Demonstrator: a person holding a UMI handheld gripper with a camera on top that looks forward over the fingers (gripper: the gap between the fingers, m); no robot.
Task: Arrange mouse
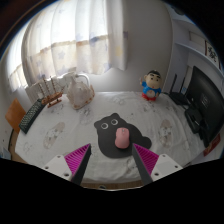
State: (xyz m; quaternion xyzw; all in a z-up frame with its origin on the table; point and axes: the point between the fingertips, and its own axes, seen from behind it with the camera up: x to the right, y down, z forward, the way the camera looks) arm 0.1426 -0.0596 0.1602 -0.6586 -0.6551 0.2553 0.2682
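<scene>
A small pink mouse (pixel 120 133) lies on a black cat-shaped mouse mat (pixel 104 128) on the table, which is covered by a white patterned cloth (pixel 60 135). My gripper (pixel 112 150) is open and empty. Its two fingers with magenta pads (pixel 79 158) stand wide apart just short of the mouse. The mouse sits just ahead of the fingertips, in line with the gap between them and a little to the right of its middle.
A dark keyboard (pixel 33 117) lies at the table's left edge. A white plush toy (pixel 76 92) sits at the far left, a cartoon boy figure (pixel 152 86) at the far right. A black monitor (pixel 202 100) stands to the right. Curtains hang behind.
</scene>
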